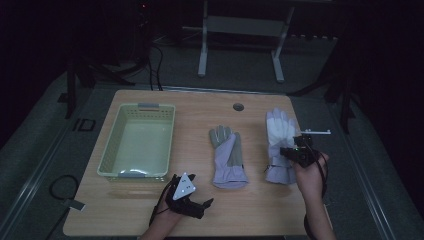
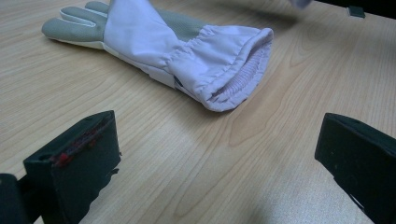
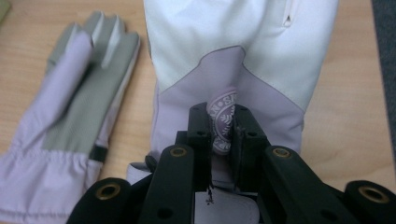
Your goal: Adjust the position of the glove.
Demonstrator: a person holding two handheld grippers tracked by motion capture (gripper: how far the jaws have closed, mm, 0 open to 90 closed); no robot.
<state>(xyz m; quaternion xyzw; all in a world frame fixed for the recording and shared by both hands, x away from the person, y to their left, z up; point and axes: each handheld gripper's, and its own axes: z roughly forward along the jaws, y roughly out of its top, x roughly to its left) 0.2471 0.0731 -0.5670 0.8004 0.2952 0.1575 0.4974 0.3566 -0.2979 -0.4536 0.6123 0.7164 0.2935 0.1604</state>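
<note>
Right claw (image 3: 219,135): clenched on a patterned fabric tab of the white-and-lilac padded glove (image 1: 280,145) near the tabletop's right edge.
Left claw (image 2: 215,158): released, near the front edge.
Risk: the narrow pinch may slip when lifted, dropping the glove.

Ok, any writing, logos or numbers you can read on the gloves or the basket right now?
"SP": the only letters legible, on a round patterned emblem on the lilac fold of the right glove pinched in the right gripper; the rest of the emblem is folded out of sight.
Left glove: no writing visible.
Basket: two grey tabs on its rim, too small to read.
</note>
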